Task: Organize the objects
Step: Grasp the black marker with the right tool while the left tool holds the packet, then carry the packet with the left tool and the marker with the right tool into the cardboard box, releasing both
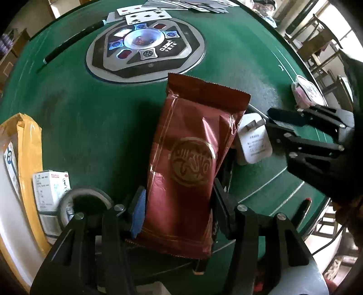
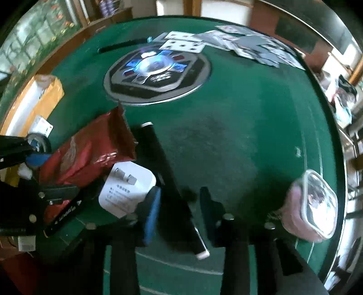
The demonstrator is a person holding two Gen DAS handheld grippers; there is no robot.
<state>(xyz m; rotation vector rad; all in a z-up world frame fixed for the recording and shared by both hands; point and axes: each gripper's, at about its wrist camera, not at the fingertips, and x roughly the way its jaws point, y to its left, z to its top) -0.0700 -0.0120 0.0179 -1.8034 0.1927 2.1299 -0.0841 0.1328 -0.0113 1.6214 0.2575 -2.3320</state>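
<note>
While both grippers hang over the green felt table (image 1: 79,118), the scene reads as follows:
Left gripper (image 1: 179,208): clamped across the lower half of a dark red foil packet (image 1: 192,158), blue pad on one side, black finger on the other, both pressing its sides
Red packet: long, sealed at both ends, a round gold emblem on its face; its far crimped end points toward the table's centre console (image 1: 145,47)
Right gripper (image 2: 179,211): jaws narrowed around a black pen-like stick (image 2: 168,181) that runs slantwise between the blue pad and the black finger; the picture is blurred, so whether the pads actually press it cannot be told
White charger plug (image 2: 127,190): lying on the felt just beside the right gripper's blue pad and touching the red packet's edge, its two metal prongs facing up
Clear-lidded box (image 2: 315,204): pinkish, near the table's edge, apart from the right gripper
Yellow mailer (image 1: 27,158): at the table's rim beside the left gripper, with a small white carton (image 1: 50,192) and a roll of tape (image 1: 84,204) against it
Playing cards (image 1: 147,14): spread face up and face down on the far side, beyond the console
Second black stick (image 1: 72,43): lying on the felt beside the console, well apart from both grippers
Surroundings: wooden chairs past the table's edge
</note>
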